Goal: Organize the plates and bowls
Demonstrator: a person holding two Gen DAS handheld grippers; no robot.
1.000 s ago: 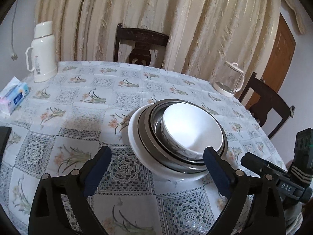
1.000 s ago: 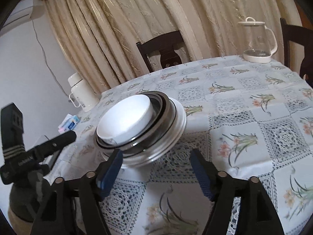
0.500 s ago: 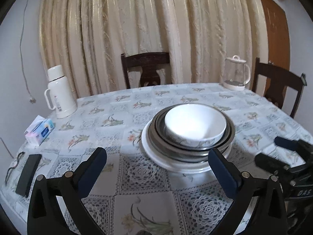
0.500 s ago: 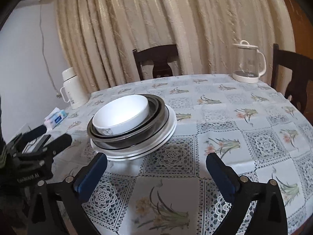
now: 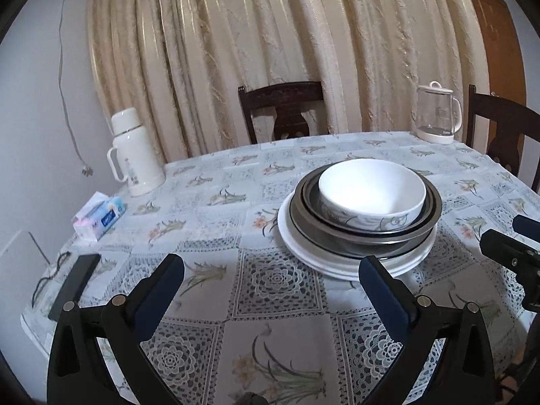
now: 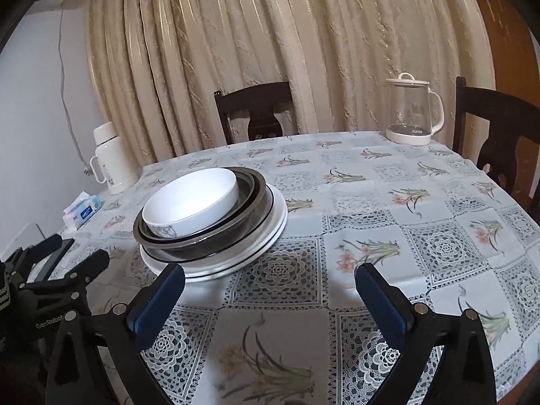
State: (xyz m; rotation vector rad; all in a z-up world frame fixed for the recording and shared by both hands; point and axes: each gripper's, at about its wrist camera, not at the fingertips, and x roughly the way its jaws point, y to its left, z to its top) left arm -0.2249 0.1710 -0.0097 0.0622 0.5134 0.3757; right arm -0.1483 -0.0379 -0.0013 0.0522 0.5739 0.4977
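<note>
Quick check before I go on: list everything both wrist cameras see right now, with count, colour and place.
Bowl: one, white with a leaf print, top of the stack.
Metal basins: at least two, dark steel, nested under the bowl.
Plates: white, bottom of the stack; count unclear.
Thermos: one, white, far left of table.
Tissue pack: one, blue and pink, left edge.
Black slab: one, near left edge, a cord beside it.
Glass kettle: one, clear with white base, far right.
Chairs: two, dark wood, behind the table.
Left gripper: jaws open, empty.
Right gripper: jaws open, empty.
</note>
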